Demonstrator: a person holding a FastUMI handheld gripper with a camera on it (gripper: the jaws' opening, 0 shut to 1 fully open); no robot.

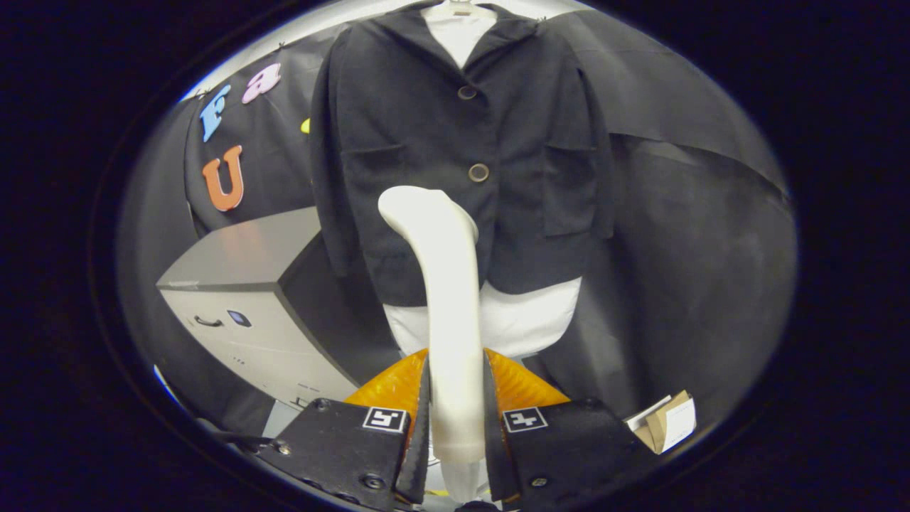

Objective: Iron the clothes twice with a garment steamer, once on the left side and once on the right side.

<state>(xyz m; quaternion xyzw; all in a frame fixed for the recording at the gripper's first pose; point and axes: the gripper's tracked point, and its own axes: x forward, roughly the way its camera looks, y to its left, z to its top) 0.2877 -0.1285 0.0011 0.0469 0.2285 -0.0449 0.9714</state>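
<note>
A dark jacket [462, 156] hung front-on from a pale hanger [458, 8] against the booth's black cloth wall [682, 213], over a white garment [498, 320] that showed at the collar and below the hem, a placement that left both front panels open to the steamer. To the gripper's left and nearer than the jacket stood a grey cabinet [242, 299] with a dark handle on its front. The garment steamer [448, 299], a pale, upright body with its head curving toward the cloth, stood between the fingers of the hand-held gripper [455, 419], which were closed on its handle from both sides; a hold low on the handle likely kept the head free to sweep the fabric. The head sat in front of the jacket's lower middle, just below the second button [478, 172], though whether it touched the cloth could not be told. Its central position suggested that neither the left nor the right pass was then under way. Small cardboard pieces [668, 423] lay low to the right of the fingers.
</note>
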